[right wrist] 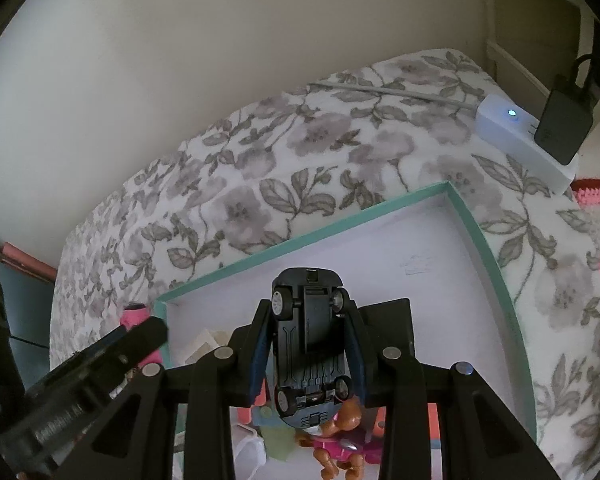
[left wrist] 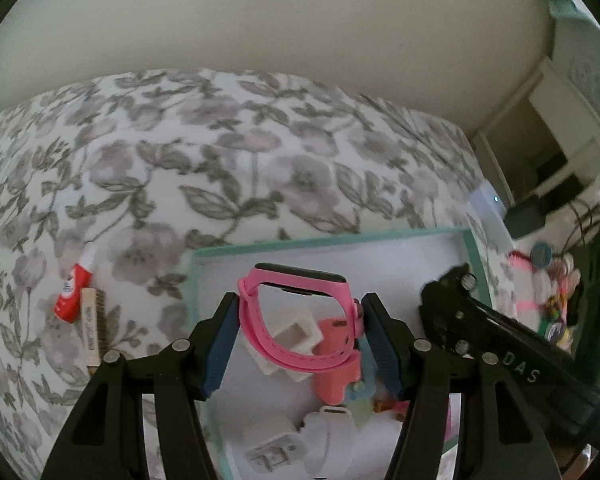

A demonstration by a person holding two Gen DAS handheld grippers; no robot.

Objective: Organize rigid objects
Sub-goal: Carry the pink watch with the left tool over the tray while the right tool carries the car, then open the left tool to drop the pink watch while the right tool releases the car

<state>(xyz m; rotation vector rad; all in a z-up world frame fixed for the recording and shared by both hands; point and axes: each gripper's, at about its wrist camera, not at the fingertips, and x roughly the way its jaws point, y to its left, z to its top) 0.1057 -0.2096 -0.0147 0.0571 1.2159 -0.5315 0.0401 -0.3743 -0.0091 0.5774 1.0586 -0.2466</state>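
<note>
Pink watch [left wrist: 300, 312] hangs clamped in the left hand-held gripper [left wrist: 298, 340] above the teal-rimmed box [left wrist: 332, 240] on the bed; the right hand-held gripper [right wrist: 310, 354] pinches an upturned toy car [right wrist: 308, 344], apparently for boxing.

Pink watch [left wrist: 296, 320] hangs looped between the left hand-held gripper's [left wrist: 298, 344] pads; black toy car [right wrist: 310, 348], underside up, sits clamped in the right hand-held gripper [right wrist: 310, 354].
</note>
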